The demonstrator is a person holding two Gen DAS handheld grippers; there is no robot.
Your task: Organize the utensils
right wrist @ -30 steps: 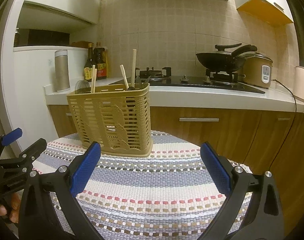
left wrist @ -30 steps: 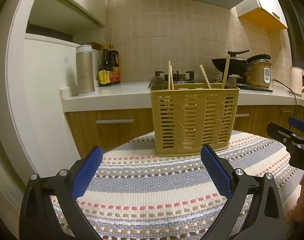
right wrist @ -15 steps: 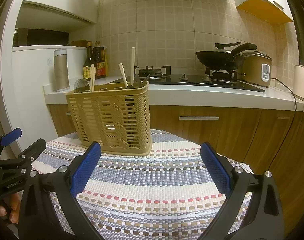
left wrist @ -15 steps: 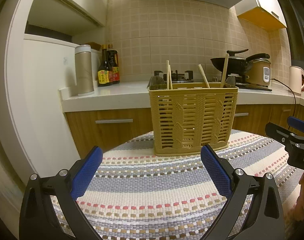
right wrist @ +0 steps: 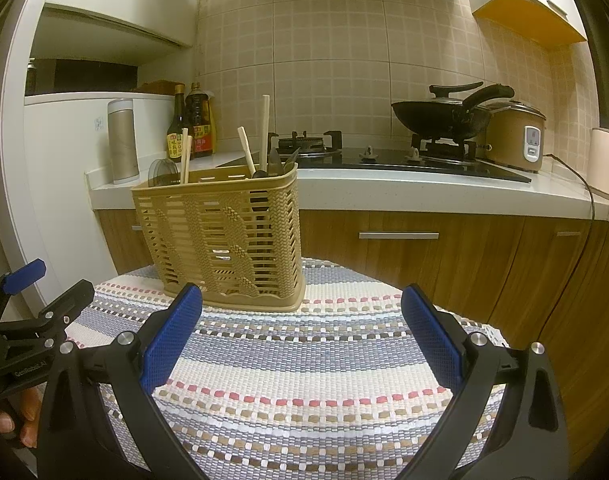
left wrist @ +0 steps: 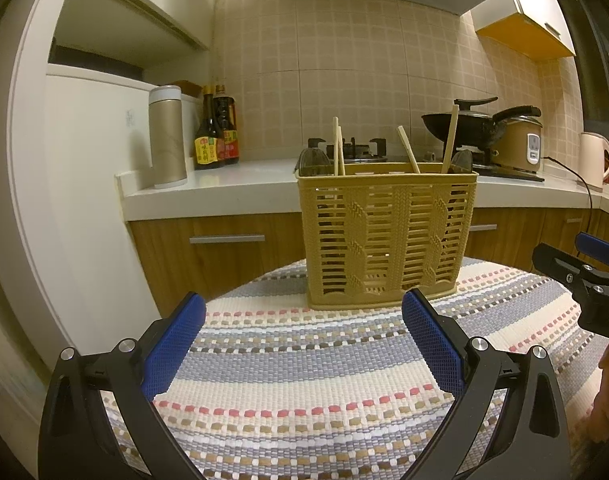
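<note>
Tan slotted utensil basket [left wrist: 388, 236] stands upright on striped woven mat [left wrist: 312, 364], far side of mat, chopsticks [left wrist: 338, 147] and dark spoons poking above rim. Left gripper [left wrist: 303, 354] in front of basket, jaws wide apart, nothing held. Right gripper [right wrist: 302, 342] in front of basket, toward its right, jaws wide apart, nothing held

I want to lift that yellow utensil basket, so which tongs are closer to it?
Left, though only slightly. The left tongs face the utensil basket head-on; the right tongs sit off to its right, and both are open.
</note>
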